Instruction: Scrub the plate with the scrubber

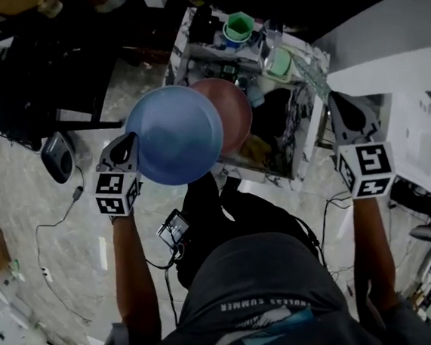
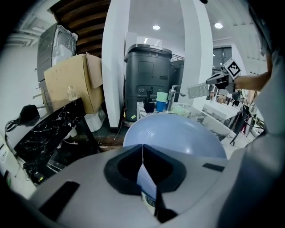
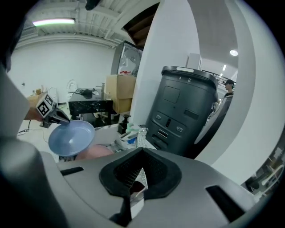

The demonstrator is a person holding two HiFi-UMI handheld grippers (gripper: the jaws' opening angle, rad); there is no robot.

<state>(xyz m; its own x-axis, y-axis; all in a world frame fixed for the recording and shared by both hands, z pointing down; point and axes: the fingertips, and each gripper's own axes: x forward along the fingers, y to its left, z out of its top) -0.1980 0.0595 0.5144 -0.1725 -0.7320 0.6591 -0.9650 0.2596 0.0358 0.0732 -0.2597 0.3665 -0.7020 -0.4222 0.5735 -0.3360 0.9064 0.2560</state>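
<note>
My left gripper (image 1: 131, 145) is shut on the rim of a blue plate (image 1: 175, 134), which it holds up tilted in front of the sink counter. In the left gripper view the blue plate (image 2: 178, 136) fills the space ahead of the left gripper (image 2: 142, 149). My right gripper (image 1: 336, 100) is raised at the right and shut on a thin silvery mesh scrubber (image 1: 312, 75), apart from the plate. In the right gripper view the scrubber (image 3: 139, 171) sits pinched in the right gripper (image 3: 141, 155), with the blue plate (image 3: 71, 137) far off to the left. A pink plate (image 1: 232, 113) lies behind the blue one.
The marble sink counter (image 1: 301, 150) holds a green cup (image 1: 238, 26) and a mint-coloured dish (image 1: 279, 63). A dark bin (image 2: 148, 80) and a cardboard box (image 2: 73, 80) stand behind it. A black table (image 1: 43, 75) is at the left, and cables (image 1: 51, 228) trail on the floor.
</note>
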